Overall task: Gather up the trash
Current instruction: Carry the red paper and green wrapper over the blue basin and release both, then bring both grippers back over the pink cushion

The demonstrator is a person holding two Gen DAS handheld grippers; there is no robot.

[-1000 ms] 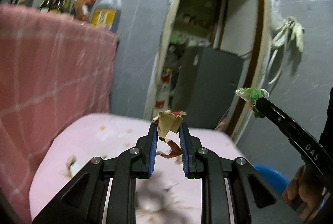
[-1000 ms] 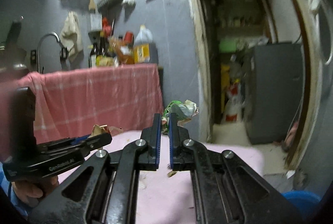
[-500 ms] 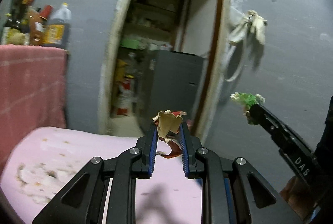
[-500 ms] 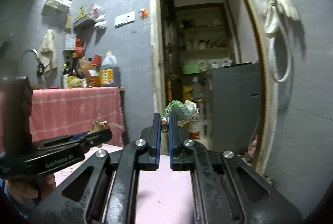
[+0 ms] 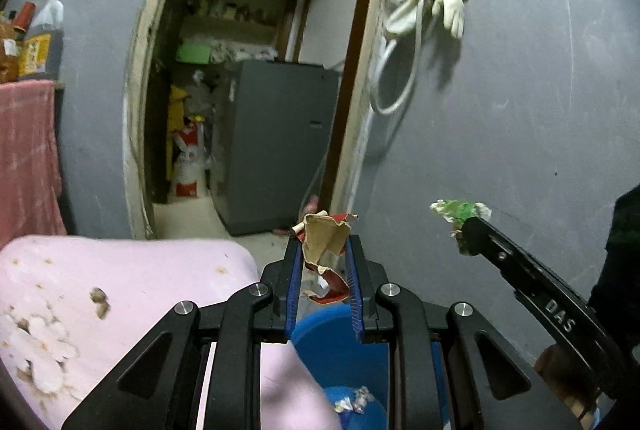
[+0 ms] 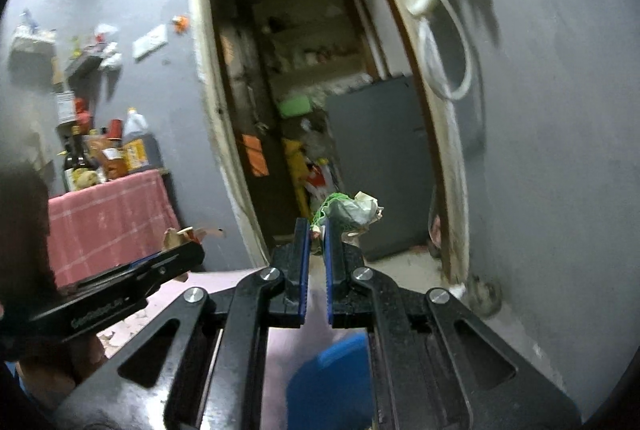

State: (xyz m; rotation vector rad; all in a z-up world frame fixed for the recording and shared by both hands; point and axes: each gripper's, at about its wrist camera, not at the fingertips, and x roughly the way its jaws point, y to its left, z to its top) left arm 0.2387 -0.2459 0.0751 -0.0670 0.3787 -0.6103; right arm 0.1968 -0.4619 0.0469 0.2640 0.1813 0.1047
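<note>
Now blue bin (image 5: 340, 350) beneath left gripper (image 5: 323, 250).

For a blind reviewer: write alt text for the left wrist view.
The left tool is shut on a crumpled brown and red paper scrap, held above a round blue plastic bin beside a stained pink table. At right, the right tool grips a green and white crumpled wrapper before a grey wall.
</note>
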